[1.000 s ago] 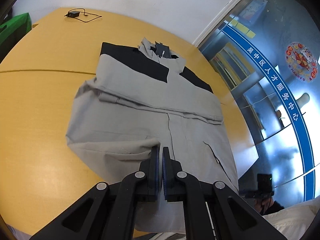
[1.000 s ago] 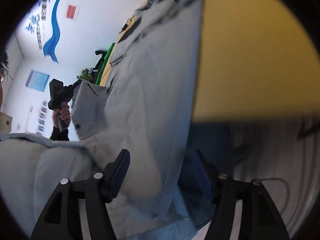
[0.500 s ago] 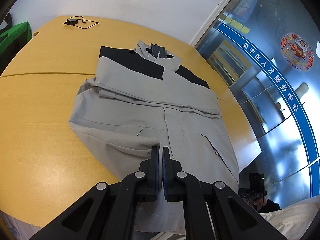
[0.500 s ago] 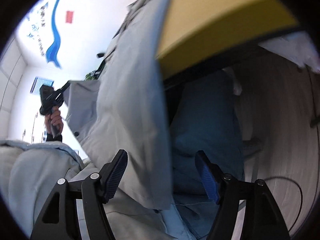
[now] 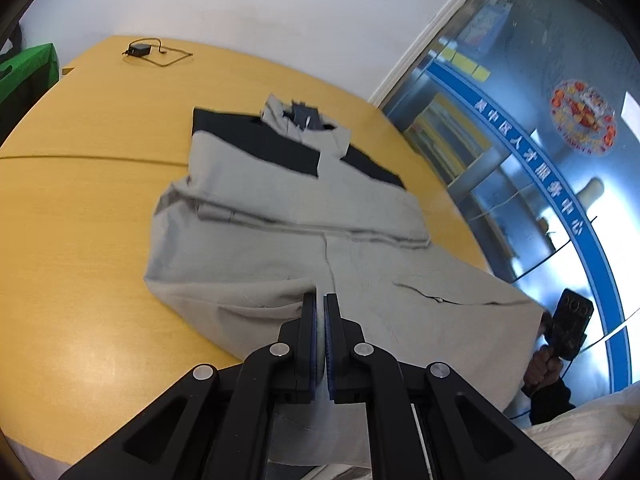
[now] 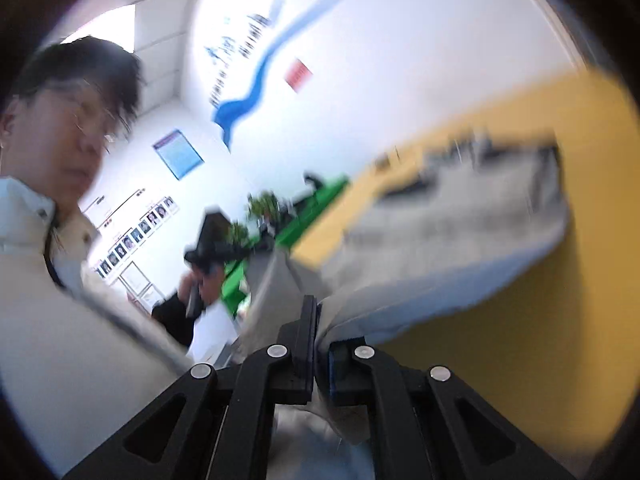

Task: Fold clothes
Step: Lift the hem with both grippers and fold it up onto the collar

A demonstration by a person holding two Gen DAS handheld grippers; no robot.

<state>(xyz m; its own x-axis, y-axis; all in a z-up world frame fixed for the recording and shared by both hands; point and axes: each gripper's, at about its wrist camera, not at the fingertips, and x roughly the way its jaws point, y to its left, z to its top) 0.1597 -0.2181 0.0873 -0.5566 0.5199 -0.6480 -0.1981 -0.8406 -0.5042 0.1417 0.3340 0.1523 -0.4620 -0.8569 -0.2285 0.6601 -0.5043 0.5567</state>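
Left wrist view: we see the left gripper point(image 5: 319, 308), jaws clamped on the near hem of the grey jacket point(image 5: 288, 216) spread on the yellow table point(image 5: 72, 240), while our right gripper point(image 6: 316, 312) pinches its near right corner.

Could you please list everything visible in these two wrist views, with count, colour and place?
jacket: one, grey with black shoulders, spread on the table, hem lifted at the near edge.
table: one, yellow wood, under the jacket.
charger with cable: one, black, far left table corner.
green object: one, left beyond the table.
glass partition: one, blue band with lettering, right.
left gripper: one, black, shut on the hem.
right gripper: one, black, shut on the hem.
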